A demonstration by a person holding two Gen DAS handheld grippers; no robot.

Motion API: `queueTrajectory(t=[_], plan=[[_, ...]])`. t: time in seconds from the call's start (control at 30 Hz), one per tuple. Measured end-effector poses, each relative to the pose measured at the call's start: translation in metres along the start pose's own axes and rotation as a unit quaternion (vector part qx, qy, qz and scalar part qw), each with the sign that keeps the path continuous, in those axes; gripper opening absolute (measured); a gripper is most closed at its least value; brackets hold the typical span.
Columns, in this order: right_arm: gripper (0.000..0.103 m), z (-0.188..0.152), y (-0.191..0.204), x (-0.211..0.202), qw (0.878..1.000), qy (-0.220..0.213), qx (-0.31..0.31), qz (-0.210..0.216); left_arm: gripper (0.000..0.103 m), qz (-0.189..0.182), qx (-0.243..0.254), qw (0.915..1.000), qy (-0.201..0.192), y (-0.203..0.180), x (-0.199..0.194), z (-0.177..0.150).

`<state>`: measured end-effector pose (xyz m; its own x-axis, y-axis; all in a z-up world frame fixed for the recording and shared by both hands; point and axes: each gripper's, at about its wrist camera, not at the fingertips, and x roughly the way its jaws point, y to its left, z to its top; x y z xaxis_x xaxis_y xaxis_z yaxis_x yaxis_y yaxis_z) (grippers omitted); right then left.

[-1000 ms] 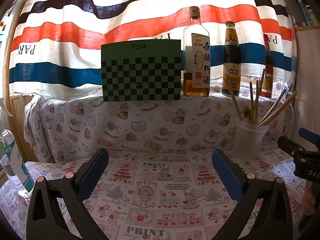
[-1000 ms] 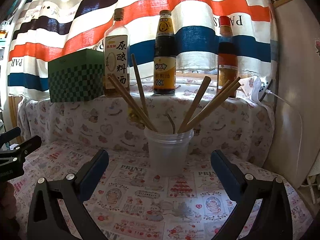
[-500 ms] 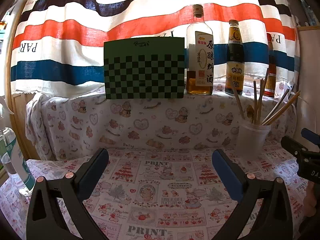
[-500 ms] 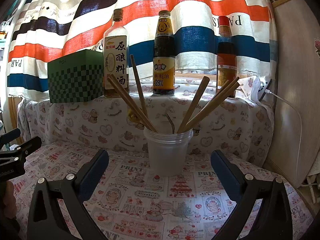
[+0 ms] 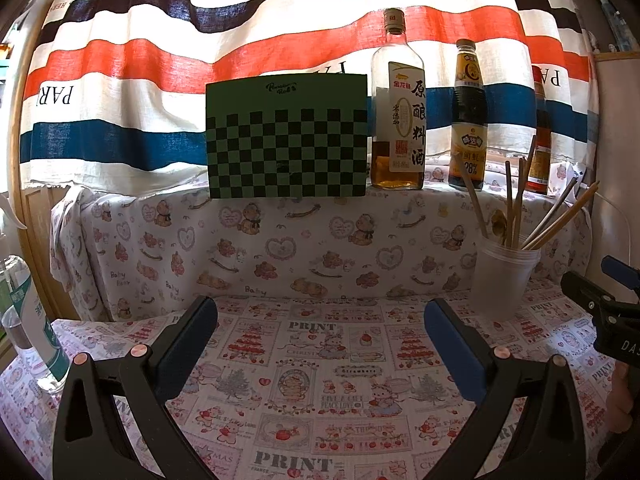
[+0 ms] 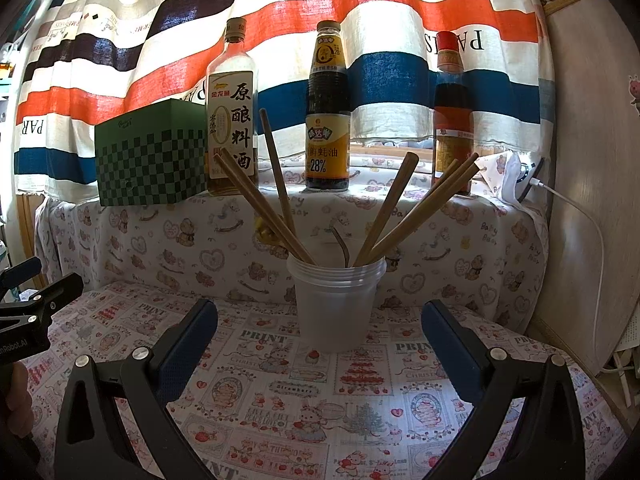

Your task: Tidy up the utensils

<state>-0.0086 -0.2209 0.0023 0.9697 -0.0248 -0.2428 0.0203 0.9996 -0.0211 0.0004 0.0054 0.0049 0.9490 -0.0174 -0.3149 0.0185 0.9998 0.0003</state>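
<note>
**Both grippers empty, utensils in cup**

Backed off slightly since a second ago: left view now shows more tablecloth and the cup sits lower and further right; right view barely changed, cup a touch lower in frame.

Striped curtain [image 5: 120,60] fills the back, over a ledge draped in bear-print cloth [image 5: 280,240]. Printed tablecloth [image 6: 320,396] covers the table. Green checkered box [image 5: 287,142] stands on the ledge, cooking wine bottle [image 6: 232,108] just beside it, then oyster sauce bottle [image 6: 327,112], then red-capped bottle [image 6: 452,116].

Left gripper [image 5: 320,332] jaws wide apart, nothing between them, over bare tablecloth. Right gripper [image 6: 319,332] also spread wide, empty, cup straight ahead between the fingers but apart from them.

Translucent plastic cup [image 6: 335,304] upright on the table near the ledge, holding wooden chopsticks [image 6: 404,216] fanned outward, plus a gold spoon [image 6: 266,234] and a thin dark metal handle [image 6: 342,246].
</note>
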Motion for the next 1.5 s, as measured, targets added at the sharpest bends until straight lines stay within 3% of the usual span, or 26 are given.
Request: queueTrajectory(t=[1.5], plan=[[0.103, -0.0005, -0.0003, 0.0018, 1.0, 0.003, 0.001, 0.001, 0.103, 0.002, 0.003, 1.0, 0.006, -0.0018, 0.0012, -0.0004]])
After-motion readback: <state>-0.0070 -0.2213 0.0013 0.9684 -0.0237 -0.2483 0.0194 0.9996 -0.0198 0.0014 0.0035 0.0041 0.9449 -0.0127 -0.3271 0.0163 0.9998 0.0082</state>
